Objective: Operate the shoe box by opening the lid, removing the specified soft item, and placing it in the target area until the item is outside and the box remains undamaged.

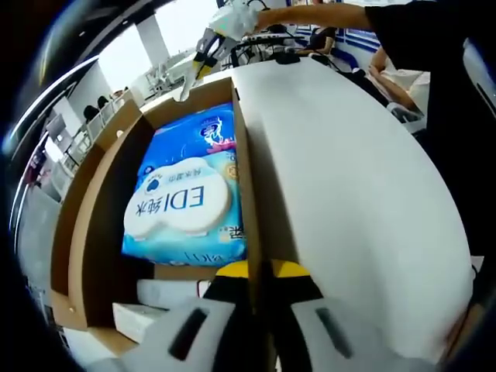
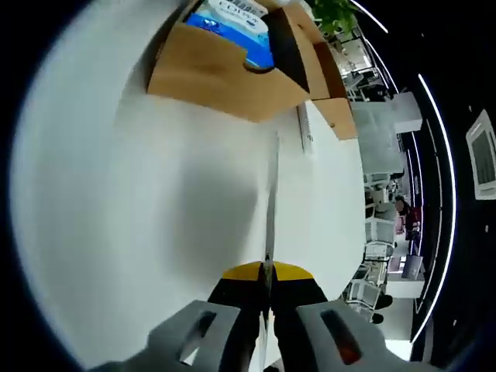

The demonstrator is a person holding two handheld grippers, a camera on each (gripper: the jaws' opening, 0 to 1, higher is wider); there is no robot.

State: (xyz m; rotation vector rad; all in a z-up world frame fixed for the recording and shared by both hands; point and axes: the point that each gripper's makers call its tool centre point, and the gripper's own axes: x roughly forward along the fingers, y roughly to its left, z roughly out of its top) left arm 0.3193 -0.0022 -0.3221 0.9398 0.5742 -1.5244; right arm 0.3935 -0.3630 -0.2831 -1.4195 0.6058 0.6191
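Both grippers, left gripper (image 1: 260, 271) and right gripper (image 2: 267, 273), pinch the white cardboard lid (image 1: 349, 201) edge, holding the brown shoe box (image 1: 93, 225) open and exposing the blue wet-wipes pack (image 1: 190, 194)

Black sleeve (image 1: 418, 31), yellow-tipped hand-held gripper (image 1: 260, 273)

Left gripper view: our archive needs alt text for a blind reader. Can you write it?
An open cardboard shoe box holds a blue soft pack. The left gripper pinches the raised white lid; the right gripper holds its far end.

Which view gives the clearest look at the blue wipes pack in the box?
The left gripper view: the wipes pack lies face-up in the open shoe box, label readable. The right gripper view catches just a blue strip over the box wall.
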